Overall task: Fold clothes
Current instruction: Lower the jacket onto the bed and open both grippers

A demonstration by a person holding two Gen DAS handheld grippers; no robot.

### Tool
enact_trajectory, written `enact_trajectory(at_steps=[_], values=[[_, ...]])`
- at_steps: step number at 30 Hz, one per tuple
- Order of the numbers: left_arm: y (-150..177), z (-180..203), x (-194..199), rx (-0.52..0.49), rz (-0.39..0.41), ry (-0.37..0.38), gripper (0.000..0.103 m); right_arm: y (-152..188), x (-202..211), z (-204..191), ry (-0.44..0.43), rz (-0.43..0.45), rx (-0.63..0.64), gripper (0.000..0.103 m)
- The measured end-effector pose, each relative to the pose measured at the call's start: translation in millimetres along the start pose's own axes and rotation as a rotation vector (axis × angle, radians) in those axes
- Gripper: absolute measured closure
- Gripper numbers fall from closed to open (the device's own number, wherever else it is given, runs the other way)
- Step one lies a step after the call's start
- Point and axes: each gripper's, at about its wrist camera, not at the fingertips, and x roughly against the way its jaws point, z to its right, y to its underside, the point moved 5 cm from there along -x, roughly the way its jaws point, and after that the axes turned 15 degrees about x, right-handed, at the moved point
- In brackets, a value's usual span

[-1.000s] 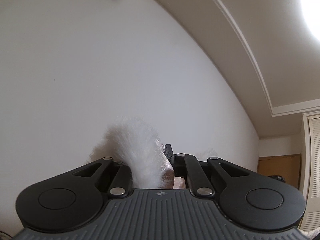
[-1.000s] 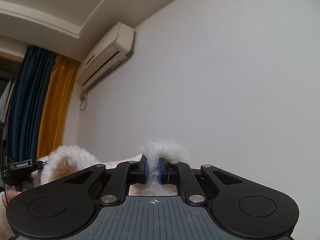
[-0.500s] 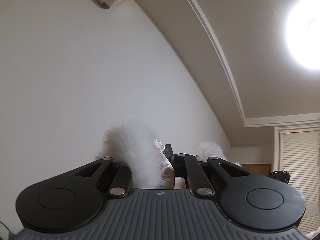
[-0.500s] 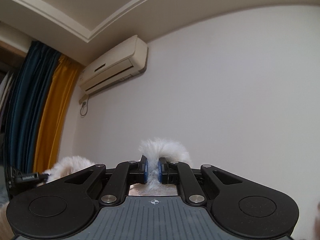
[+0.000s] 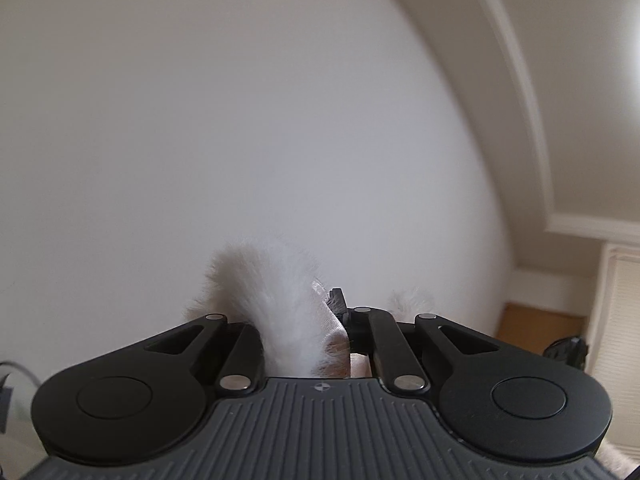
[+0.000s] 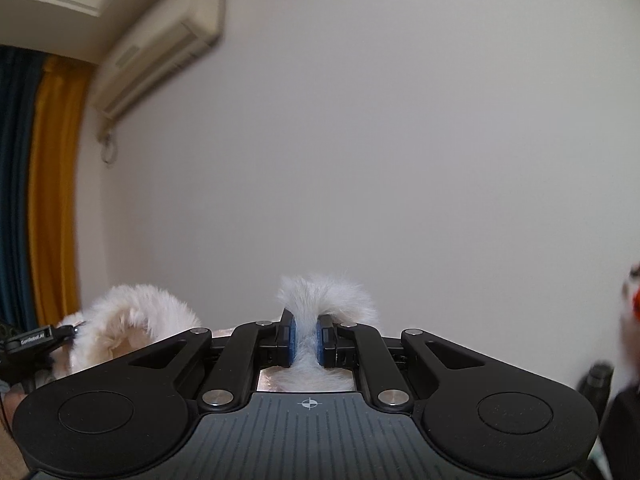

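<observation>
A white fluffy garment [image 5: 276, 300] bulges up between the fingers of my left gripper [image 5: 304, 320], which is shut on it; the fur hides the left finger. In the right wrist view my right gripper [image 6: 306, 338] is shut on a tuft of the same white fluffy garment [image 6: 326, 296], pinched between its blue pads [image 6: 292, 340]. Another fold of the fur [image 6: 132, 320] rises at the left, beside the other gripper's black body [image 6: 32, 340]. Both grippers point upward at a bare white wall, so the rest of the garment is hidden.
A wall air conditioner [image 6: 160, 44] hangs at upper left in the right wrist view, beside yellow and blue curtains [image 6: 52, 184]. The left wrist view shows ceiling moulding [image 5: 520, 92] and a wooden door [image 5: 540, 324] at the right. A blurred red and white shape [image 6: 632, 300] sits at the right edge.
Both views have tilted back down from the ceiling toward the wall: the ceiling lamp has left the left view and the air conditioner has shifted. Both grips on the fur are unchanged.
</observation>
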Motion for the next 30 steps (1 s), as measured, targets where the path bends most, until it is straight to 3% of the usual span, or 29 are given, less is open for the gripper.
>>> enact_trajectory(at_steps=[4, 8, 12, 16, 21, 23, 25, 26, 28, 30], values=[[38.2, -60.0, -75.9, -0.004, -0.025, -0.151, 0.094, 53.7, -73.8, 56.0, 0.003, -0.079, -0.012, 0.095], [89.3, -137.6, -160.6, 0.034, -0.078, -0.312, 0.094, 150.1, -161.1, 118.9, 0.018, -0.226, -0.031, 0.095], [163.1, -231.6, -243.9, 0.102, -0.205, -0.475, 0.094, 248.9, -247.7, 181.5, 0.034, -0.379, -0.051, 0.095], [208.0, -284.4, -294.2, 0.103, -0.282, -0.569, 0.094, 341.4, -309.2, 220.0, 0.055, -0.511, -0.059, 0.095], [226.4, -325.3, -337.5, 0.129, -0.309, -0.637, 0.093, 402.4, -349.6, 238.7, 0.068, -0.553, -0.073, 0.095], [232.3, -338.8, -350.5, 0.135, -0.362, -0.679, 0.076, 417.2, -367.8, 243.4, 0.065, -0.574, -0.079, 0.095], [239.7, -346.3, -358.2, 0.101, -0.427, -0.731, 0.028, 435.3, -380.4, 246.5, 0.065, -0.603, -0.083, 0.094], [242.1, -346.2, -359.8, 0.081, -0.457, -0.731, 0.025, 444.5, -384.6, 247.0, 0.067, -0.619, -0.088, 0.093], [242.2, -341.7, -361.0, 0.046, -0.516, -0.698, 0.024, 457.7, -388.3, 248.7, 0.101, -0.642, -0.086, 0.079], [230.4, -344.9, -365.3, 0.016, -0.565, -0.657, 0.018, 470.1, -391.2, 250.6, 0.14, -0.664, -0.082, 0.036]])
